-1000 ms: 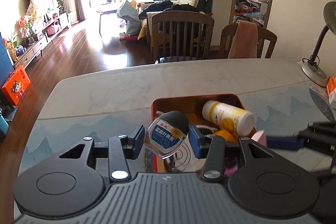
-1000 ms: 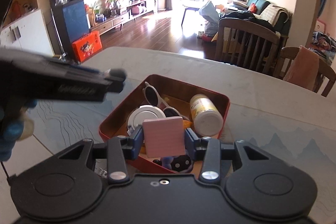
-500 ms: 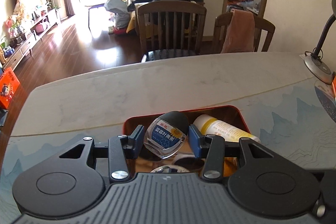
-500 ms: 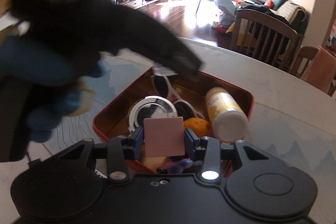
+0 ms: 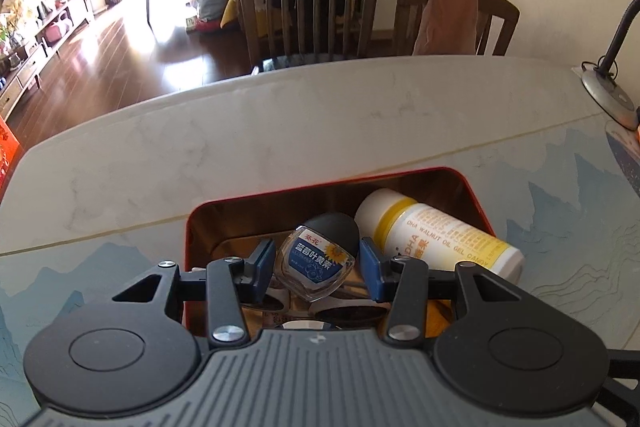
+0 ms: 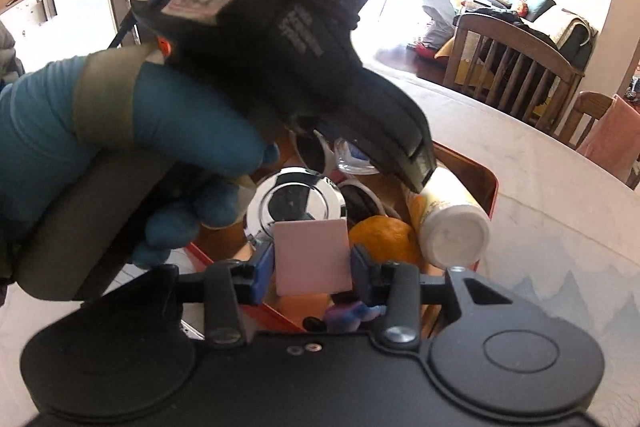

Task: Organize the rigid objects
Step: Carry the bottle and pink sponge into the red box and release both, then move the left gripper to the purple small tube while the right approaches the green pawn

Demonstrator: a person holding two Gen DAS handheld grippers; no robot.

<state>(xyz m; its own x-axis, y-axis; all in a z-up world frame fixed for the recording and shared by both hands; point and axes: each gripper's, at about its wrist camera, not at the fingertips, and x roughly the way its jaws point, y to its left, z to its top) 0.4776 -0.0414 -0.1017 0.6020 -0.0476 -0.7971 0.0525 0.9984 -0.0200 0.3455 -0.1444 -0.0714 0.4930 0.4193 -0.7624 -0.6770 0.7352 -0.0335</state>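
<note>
Both grippers are over the red tin (image 5: 472,195) now, each with something to drop. The left gripper (image 5: 316,269) has its jaws part-closed on a small glass bottle (image 5: 320,259), black cap tilted toward one o'clock, hanging above the tin's middle. The right gripper (image 6: 312,263) clamps a flat pink block (image 6: 314,257) between its jaws, poised at the tin's near edge, six o'clock side.

Plenty is in already: a white-and-yellow bottle (image 5: 436,231) lying along the right wall at three o'clock, sunglasses (image 6: 316,151) toward twelve, a shiny round tin (image 6: 296,203) at centre-left, an orange (image 6: 384,239) just beside the block. Something purple (image 6: 348,315) sits under the right gripper, too hidden to name.

So the sorting looks well advanced. What's left, by my reading, is letting go of these two pieces inside the tin. The gloved hand (image 6: 120,131) blocks the table's left side, so more strays out there can't be ruled out.
</note>
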